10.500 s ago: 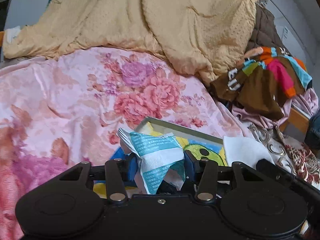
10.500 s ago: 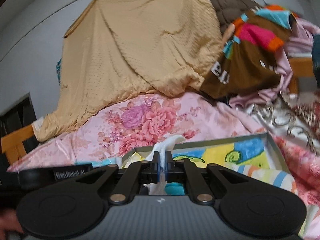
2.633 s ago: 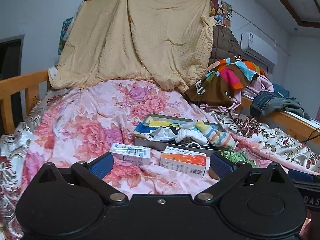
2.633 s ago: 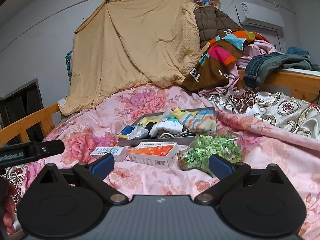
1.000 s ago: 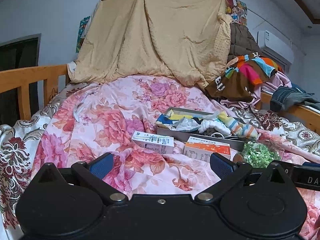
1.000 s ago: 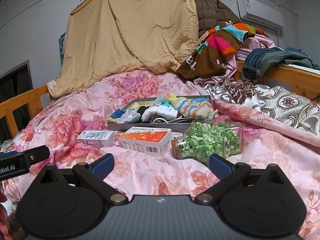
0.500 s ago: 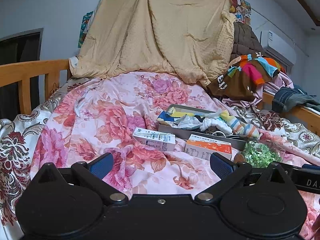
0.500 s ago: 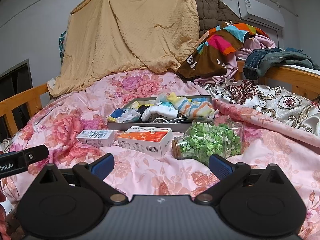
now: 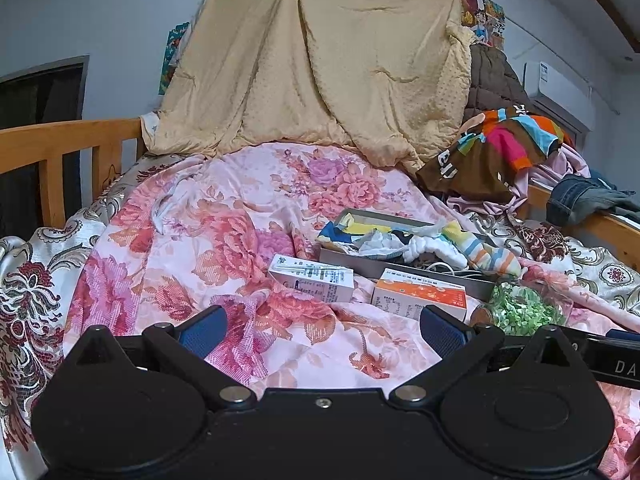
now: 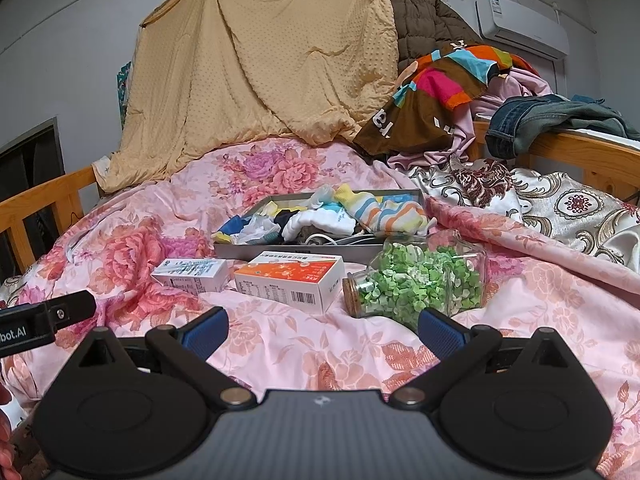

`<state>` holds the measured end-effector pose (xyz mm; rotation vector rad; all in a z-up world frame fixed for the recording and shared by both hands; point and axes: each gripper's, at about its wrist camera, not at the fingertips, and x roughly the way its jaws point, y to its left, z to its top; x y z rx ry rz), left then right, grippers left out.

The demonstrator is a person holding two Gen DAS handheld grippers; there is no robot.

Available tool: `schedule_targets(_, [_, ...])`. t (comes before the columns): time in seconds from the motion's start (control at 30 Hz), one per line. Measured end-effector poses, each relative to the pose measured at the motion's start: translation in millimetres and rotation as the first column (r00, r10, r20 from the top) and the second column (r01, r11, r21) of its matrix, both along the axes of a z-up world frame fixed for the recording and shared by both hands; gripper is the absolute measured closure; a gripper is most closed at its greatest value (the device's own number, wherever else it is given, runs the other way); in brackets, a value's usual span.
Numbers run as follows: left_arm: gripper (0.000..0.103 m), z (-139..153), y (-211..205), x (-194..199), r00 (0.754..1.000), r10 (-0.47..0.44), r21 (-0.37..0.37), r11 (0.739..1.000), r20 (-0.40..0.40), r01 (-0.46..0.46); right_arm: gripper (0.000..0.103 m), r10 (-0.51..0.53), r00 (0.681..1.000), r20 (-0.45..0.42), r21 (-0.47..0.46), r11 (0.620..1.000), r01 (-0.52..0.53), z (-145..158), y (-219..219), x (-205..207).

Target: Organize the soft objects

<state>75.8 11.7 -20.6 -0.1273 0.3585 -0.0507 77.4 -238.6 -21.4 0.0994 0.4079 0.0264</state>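
Note:
A grey tray (image 10: pixel 280 251) (image 9: pixel 348 258) sits on the pink floral quilt (image 10: pixel 280 336) (image 9: pixel 224 248), filled with soft items: a striped sock (image 10: pixel 384 210) (image 9: pixel 486 254), white socks (image 10: pixel 316 222) (image 9: pixel 428 246) and a crumpled white-and-teal packet (image 9: pixel 376 242). My left gripper (image 9: pixel 322 326) hangs open and empty, well short of the tray. My right gripper (image 10: pixel 322 326) is also open and empty, low over the quilt in front of the boxes.
In front of the tray lie a white box (image 10: pixel 190 272) (image 9: pixel 312 278), an orange-and-white box (image 10: pixel 290 276) (image 9: pixel 420 296) and a toppled glass jar of green pieces (image 10: pixel 420 280) (image 9: pixel 520 310). A tan blanket (image 9: pixel 320 80) hangs behind. Clothes pile (image 10: pixel 440 92) at right; wooden rails (image 9: pixel 52 160) flank the bed.
Both grippers, shut on a packet 10.5 s ago, have let go and pulled far back from the tray. Over the last second the left view has swung slightly left; the right barely moved.

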Motion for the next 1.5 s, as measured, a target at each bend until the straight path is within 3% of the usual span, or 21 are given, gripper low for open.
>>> schedule_targets(1.5, [0.001, -2.7, 1.0, -1.9, 1.000, 0.006, 0.003, 1.000, 0.001, -0.006, 0.000, 0.001, 1.000, -0.004, -0.004, 1.000, -0.001, -0.4, 2.3, 0.8])
